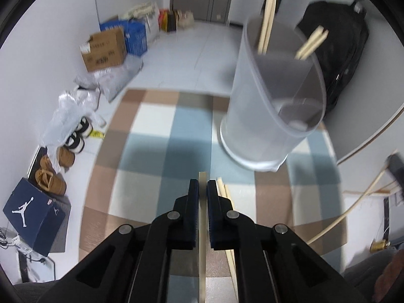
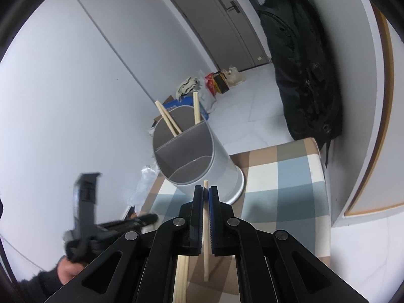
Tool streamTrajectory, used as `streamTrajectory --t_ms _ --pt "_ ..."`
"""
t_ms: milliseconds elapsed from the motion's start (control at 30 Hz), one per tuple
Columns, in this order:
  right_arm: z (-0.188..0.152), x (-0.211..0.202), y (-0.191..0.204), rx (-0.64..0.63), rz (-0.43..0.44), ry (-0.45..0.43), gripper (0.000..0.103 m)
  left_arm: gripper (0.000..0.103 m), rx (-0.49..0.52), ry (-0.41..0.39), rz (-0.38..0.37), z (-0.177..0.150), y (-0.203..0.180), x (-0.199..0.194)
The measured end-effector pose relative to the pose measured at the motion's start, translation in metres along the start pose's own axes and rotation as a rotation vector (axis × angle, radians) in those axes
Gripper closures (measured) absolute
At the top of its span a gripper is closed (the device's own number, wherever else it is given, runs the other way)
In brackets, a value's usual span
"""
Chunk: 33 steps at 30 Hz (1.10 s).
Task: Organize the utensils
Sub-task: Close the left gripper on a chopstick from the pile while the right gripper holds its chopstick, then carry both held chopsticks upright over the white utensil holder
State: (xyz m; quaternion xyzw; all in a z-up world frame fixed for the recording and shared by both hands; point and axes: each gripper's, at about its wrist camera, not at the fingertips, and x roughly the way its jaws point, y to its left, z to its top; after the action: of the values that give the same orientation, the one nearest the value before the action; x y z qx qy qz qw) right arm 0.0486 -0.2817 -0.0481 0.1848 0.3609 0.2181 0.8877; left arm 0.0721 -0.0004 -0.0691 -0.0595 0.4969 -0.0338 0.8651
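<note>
A grey cylindrical utensil holder (image 1: 267,116) with inner dividers stands on a checked cloth (image 1: 156,136); it also shows in the right wrist view (image 2: 202,161). Wooden chopsticks (image 1: 267,25) stick out of its far compartment, seen too in the right wrist view (image 2: 169,121). My left gripper (image 1: 202,184) is shut on one chopstick (image 1: 202,227), below and left of the holder. My right gripper (image 2: 206,192) is shut on another chopstick (image 2: 206,227), its tip just in front of the holder's rim. More chopsticks (image 2: 181,277) lie on the cloth under the right gripper.
A black bag (image 2: 303,75) hangs right of the table. Boxes (image 1: 103,50), plastic bags and shoes (image 1: 50,174) lie on the floor at the left. The left gripper's body (image 2: 85,217) shows at the lower left in the right wrist view.
</note>
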Motion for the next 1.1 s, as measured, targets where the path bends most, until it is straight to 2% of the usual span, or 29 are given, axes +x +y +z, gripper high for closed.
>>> streamTrajectory --t_ms 100,233,300,667,867,1100 --pt "0.000 -0.002 0.005 -0.017 0.008 -0.009 0.100 0.101 -0.008 -0.071 -0.020 0.003 0.000 -0.016" --pt "-0.002 -0.010 0.015 -0.054 0.018 -0.038 0.100 0.101 -0.011 -0.145 -0.092 0.007 0.000 -0.036" --pt "-0.004 -0.013 0.020 -0.073 0.019 -0.045 0.100 0.101 -0.003 -0.175 -0.098 0.008 0.000 -0.042" --pt "0.002 -0.034 0.045 -0.144 0.013 -0.087 0.100 0.101 0.065 -0.261 -0.144 0.016 -0.007 -0.078" --pt "0.021 -0.042 0.054 -0.150 0.011 -0.118 0.100 0.101 0.047 -0.310 -0.227 0.030 -0.002 -0.101" --pt "0.058 -0.047 0.067 -0.175 0.005 -0.173 0.100 0.101 0.032 -0.362 -0.269 0.053 0.001 -0.125"
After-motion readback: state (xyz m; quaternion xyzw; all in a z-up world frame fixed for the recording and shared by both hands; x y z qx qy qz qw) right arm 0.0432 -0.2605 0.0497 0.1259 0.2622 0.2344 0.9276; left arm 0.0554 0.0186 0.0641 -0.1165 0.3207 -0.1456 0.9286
